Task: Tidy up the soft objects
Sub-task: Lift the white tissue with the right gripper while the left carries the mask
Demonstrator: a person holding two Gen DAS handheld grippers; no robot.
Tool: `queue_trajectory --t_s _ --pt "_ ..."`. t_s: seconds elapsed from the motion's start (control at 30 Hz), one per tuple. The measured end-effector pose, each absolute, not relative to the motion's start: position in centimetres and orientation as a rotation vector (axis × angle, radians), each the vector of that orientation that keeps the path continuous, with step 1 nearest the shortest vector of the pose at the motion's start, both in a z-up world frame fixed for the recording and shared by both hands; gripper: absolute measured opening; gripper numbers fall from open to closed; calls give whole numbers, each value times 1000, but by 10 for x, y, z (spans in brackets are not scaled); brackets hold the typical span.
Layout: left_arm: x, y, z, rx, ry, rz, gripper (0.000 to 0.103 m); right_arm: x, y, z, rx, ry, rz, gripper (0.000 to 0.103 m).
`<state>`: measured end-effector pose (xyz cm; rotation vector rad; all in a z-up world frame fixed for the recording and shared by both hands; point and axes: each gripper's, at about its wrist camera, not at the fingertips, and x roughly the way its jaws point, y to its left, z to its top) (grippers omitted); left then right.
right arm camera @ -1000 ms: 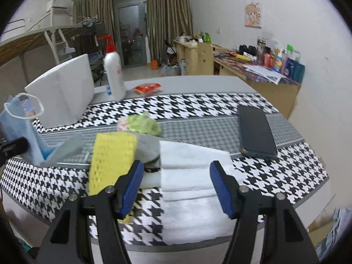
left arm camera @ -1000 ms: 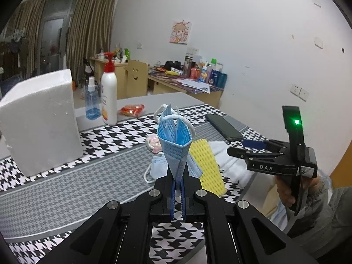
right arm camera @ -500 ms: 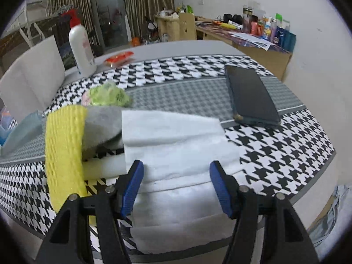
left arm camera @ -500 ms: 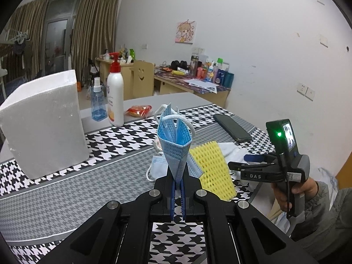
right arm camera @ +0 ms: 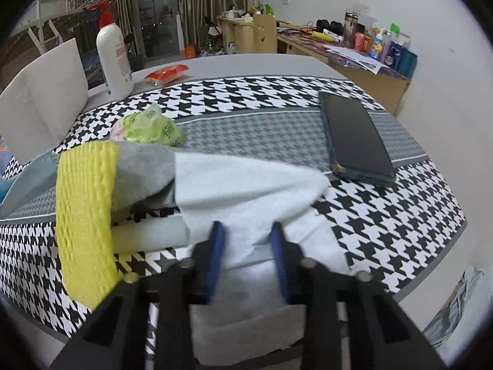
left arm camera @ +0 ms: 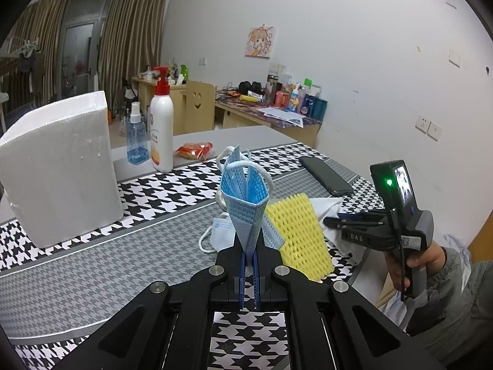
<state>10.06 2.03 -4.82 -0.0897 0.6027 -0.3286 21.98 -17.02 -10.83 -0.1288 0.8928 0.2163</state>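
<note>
Left gripper (left arm camera: 249,273): jaws closed on a blue face mask (left arm camera: 245,197), held upright above the desk (left arm camera: 92,265).
Right gripper (right arm camera: 246,246): jaws closing, white cloth (right arm camera: 246,185) bunched between them beside the yellow sponge (right arm camera: 84,203).

Soft white cloth (right arm camera: 246,191), netted yellow foam sleeve (right arm camera: 83,215), glossy black phone (right arm camera: 354,135), woven tablecloth (right arm camera: 400,215).

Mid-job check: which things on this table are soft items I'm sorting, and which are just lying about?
Job items:
blue face mask, pinched in the left gripper
white cloth, right gripper closing on it
yellow foam net
grey cloth

Lying about:
phone
lotion bottle
spray bottle
foam block
</note>
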Motion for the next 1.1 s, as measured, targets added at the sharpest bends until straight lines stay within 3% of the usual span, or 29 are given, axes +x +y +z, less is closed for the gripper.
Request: queue_trajectory --t_s 0.03,0.13,0.63,1.1 --pt "100 21 -48 -88 601 -325 4 221 -171 -108 -127 890 211 8" --pt "98 25 -45 -86 594 -309 4 228 -175 -108 -93 881 220 5" --pt "93 40 -37 -81 567 -245 4 205 -164 -47 -34 684 328 5" --pt "89 55 -24 -67 528 -154 4 199 -137 -22 -55 601 433 5"
